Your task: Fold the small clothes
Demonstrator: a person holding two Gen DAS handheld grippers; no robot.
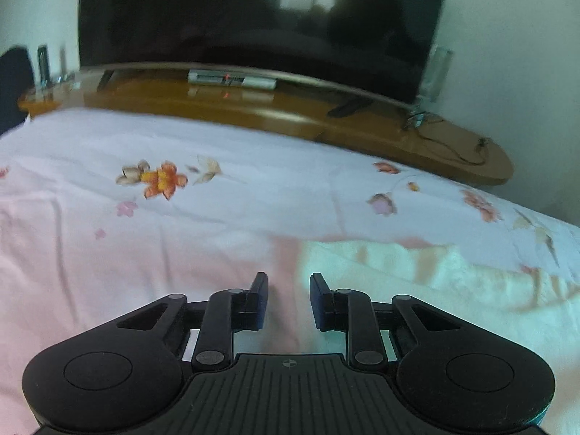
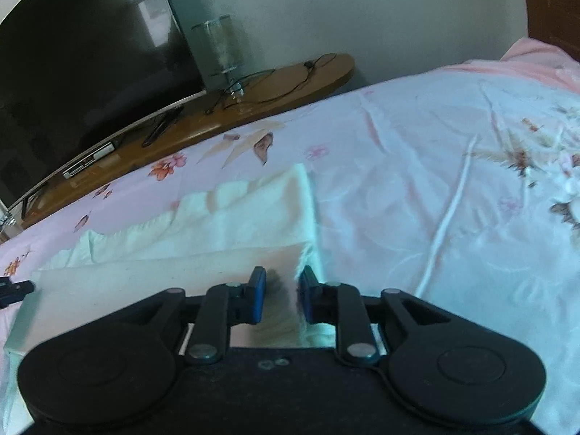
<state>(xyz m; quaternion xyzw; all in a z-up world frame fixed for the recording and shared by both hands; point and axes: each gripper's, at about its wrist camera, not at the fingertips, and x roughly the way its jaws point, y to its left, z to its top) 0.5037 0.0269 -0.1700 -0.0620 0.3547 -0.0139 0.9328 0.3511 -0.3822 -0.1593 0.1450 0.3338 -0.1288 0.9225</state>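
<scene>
I had the bed (image 1: 108,246) in front of me, covered by a pale pink sheet with printed flowers, and beyond its far edge a wooden desk (image 1: 275,116) carrying a dark television (image 1: 253,14). On the sheet lay the small cloth (image 2: 224,214), a pale cream-white piece that seemed partly folded, its near flap lying flat and smooth over a more rumpled layer behind it.

In the right wrist view my right tool (image 2: 282,295) sat at the cloth's near right corner. Its blue pads were only narrowly apart, and the edge of the fabric ran up between them, but I could not tell whether they actually pinched it.

My left tool (image 1: 289,299) showed a small gap between its pads with only what seemed to be pink sheet between them, the cloth's left edge lying just to its right, so it held nothing.

I judged this as the grasping step before a fold. The next move called for both tools to pinch the near corners firmly, the left one shifting right onto the fabric, then lifting together.
</scene>
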